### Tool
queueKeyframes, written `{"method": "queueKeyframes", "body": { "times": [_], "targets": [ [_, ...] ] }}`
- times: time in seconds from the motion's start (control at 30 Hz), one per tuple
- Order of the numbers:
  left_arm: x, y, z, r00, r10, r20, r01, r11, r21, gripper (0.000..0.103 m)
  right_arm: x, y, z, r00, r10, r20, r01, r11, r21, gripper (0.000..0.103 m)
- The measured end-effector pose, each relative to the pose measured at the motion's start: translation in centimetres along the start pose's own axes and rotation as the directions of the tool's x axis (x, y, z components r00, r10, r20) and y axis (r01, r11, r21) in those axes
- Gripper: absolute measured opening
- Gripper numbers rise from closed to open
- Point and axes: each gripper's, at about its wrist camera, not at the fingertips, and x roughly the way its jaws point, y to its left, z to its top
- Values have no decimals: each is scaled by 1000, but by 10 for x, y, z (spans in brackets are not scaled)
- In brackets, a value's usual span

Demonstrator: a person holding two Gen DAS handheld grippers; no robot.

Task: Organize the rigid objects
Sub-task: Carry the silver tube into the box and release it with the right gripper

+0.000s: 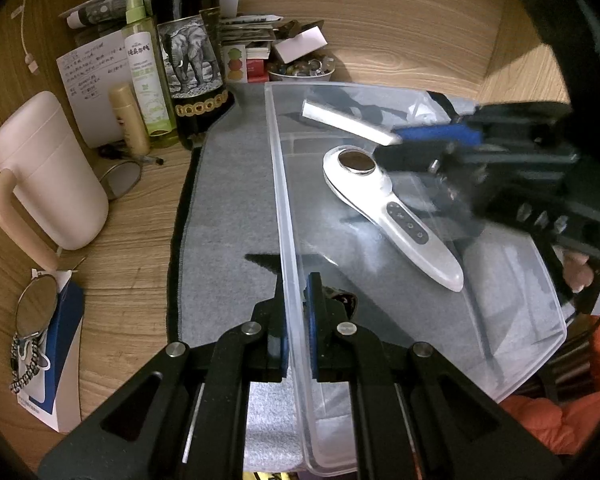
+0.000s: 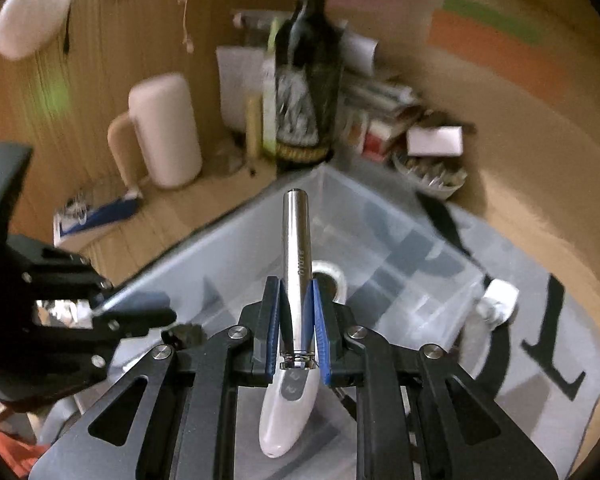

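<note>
Left tool pinches the bin wall; right tool clamps a metal tube. Dropped carelessly, the tube could strike the white device.

wooden desk with a grey felt mat spread over it, and a clear plastic bin sits on the mat. straight on the wood: pinkish mug, dark elephant-label bottle, green spray bottle, a blue-white box, small bowl of bits.
</note>
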Motion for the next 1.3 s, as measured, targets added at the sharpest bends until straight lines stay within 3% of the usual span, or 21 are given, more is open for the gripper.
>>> {"method": "queueKeyframes", "body": {
  "times": [0.4, 0.83, 1.17, 1.3],
  "targets": [
    [0, 0, 0, 1000, 0, 1, 0, 1000, 0, 7, 24, 3, -7, 991, 37, -129, -38, 999, -10, 14],
    [0, -1, 0, 1000, 0, -1, 0, 1000, 2, 7, 25, 2, -7, 990, 28, -135, -30, 999, -11, 16],
    [0, 0, -1, 1000, 0, -1, 0, 1000, 3, 7, -8, -8, -2, 999, -49, -17, 49, 999, -10, 53],
    [1, 1, -1, 1000, 2, -3, -2, 1000, 4, 7, -24, -18, 0, 995, -93, 34, 93, 996, 4, 59]
  ]
}}
